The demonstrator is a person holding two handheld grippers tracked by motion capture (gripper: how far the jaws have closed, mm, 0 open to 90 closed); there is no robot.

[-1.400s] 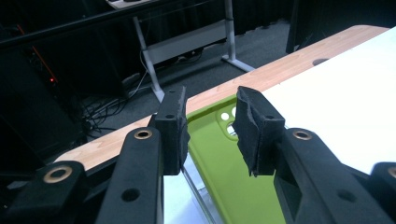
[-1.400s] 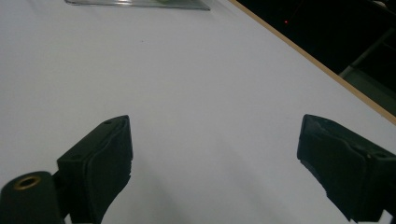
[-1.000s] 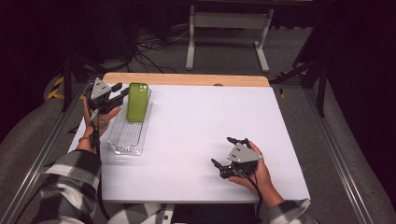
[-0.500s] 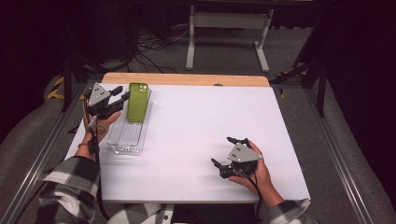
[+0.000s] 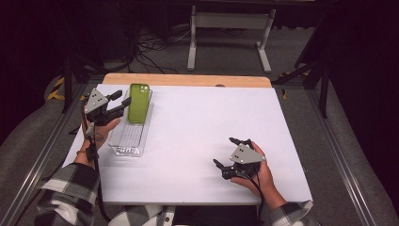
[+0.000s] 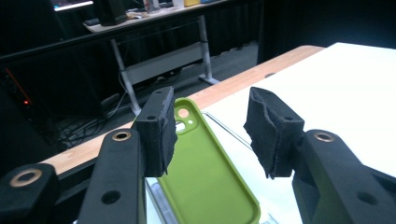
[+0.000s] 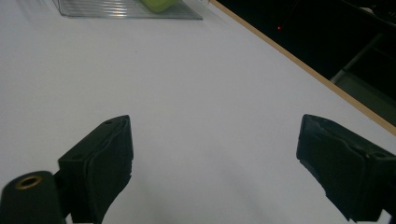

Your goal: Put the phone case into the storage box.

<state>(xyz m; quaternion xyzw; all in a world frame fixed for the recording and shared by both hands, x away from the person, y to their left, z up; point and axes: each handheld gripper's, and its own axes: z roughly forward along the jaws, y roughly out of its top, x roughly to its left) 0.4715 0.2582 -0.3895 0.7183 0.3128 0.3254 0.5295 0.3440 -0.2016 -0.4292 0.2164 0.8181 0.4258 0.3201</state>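
Nearest us, our right gripper (image 5: 229,155) rests on the white table (image 5: 197,136) with jaws wide apart and empty, while farther off our left gripper (image 5: 120,100), jaws just opening with nothing between them, sits beside the green phone case (image 5: 139,102) leaning in the clear tray (image 5: 128,141).

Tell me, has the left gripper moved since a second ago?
Yes. The left gripper has drawn back leftward from the green phone case, jaws just opening, nothing between them.
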